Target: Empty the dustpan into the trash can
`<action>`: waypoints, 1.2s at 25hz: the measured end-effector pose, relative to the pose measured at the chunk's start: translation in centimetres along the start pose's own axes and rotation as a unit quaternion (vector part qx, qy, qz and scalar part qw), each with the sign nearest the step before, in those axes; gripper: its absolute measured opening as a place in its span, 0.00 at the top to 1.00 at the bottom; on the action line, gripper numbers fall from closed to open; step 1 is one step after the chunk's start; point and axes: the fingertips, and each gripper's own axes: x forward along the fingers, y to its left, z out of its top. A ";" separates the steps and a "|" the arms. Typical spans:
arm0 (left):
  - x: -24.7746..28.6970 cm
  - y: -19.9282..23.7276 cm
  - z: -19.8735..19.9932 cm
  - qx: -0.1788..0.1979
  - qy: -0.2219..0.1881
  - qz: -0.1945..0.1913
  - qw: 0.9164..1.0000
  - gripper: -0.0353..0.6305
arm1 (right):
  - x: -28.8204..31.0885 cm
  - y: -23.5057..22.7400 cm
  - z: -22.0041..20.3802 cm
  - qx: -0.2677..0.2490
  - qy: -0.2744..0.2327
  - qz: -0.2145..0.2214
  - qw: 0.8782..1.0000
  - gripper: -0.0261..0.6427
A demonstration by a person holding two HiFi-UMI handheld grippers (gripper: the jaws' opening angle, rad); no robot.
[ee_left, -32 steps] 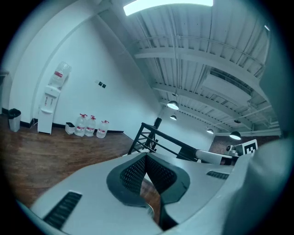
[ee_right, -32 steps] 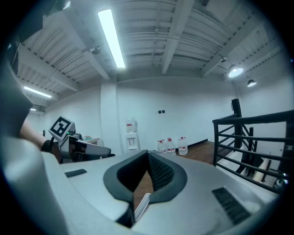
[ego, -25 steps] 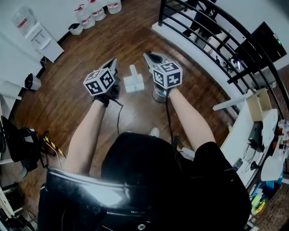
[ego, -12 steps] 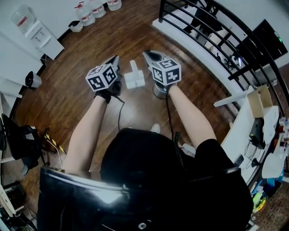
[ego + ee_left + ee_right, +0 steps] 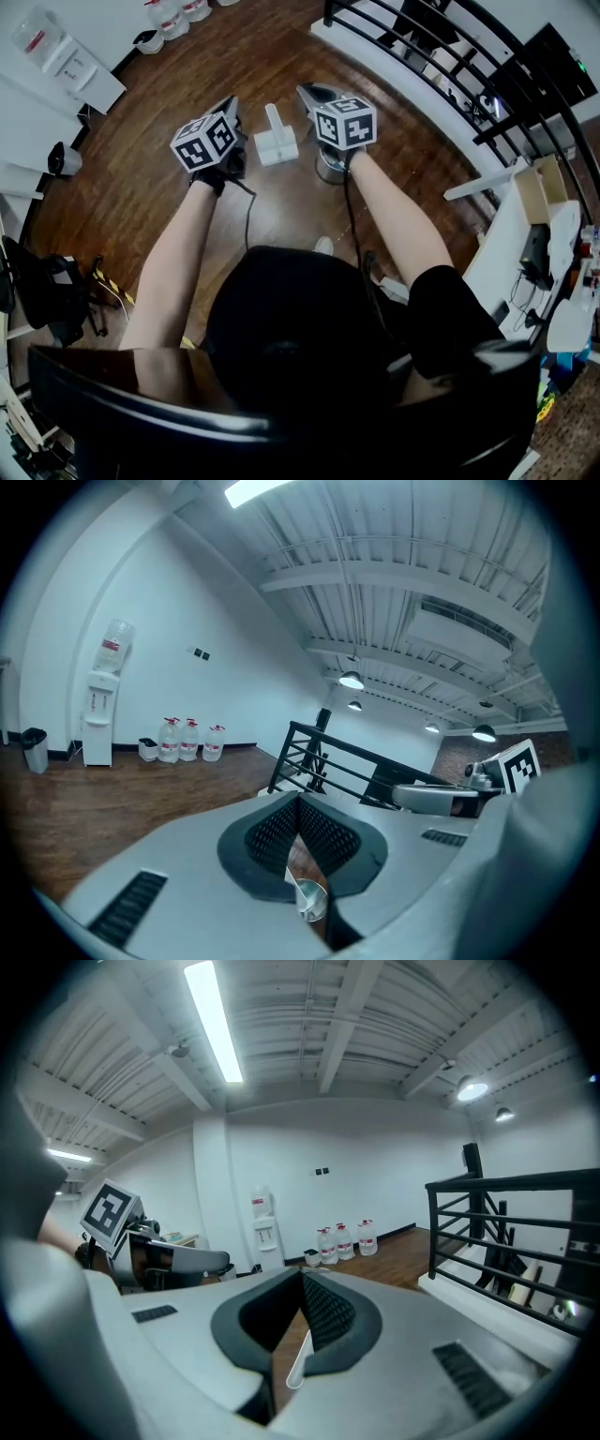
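Hardly anything is shifted since a second ago: the left gripper (image 5: 232, 103) and right gripper (image 5: 306, 92) are kept side by side over the wooden floor (image 5: 141, 197). At far left, a water dispenser (image 5: 42, 42) and water jugs (image 5: 169, 19) carry red labels too small to be read. The left gripper's jaws are pressed together on nothing. Just right of it, the white dustpan (image 5: 276, 145) is stood on the floor. The right gripper is likewise closed and empty, above the silver trash can (image 5: 328, 175).
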 end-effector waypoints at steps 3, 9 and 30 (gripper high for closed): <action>-0.1 0.2 -0.5 0.000 0.003 0.004 1.000 0.94 | -0.1 -0.3 -0.3 0.006 0.004 -0.003 1.000 0.95; 0.1 0.3 -0.1 0.001 0.003 0.001 1.000 0.94 | 0.3 -0.5 -0.6 0.008 0.015 -0.004 1.000 0.95; -0.1 1.0 -0.6 0.001 0.006 0.008 1.000 0.94 | 0.6 -0.4 -1.4 0.004 0.026 -0.011 1.000 0.96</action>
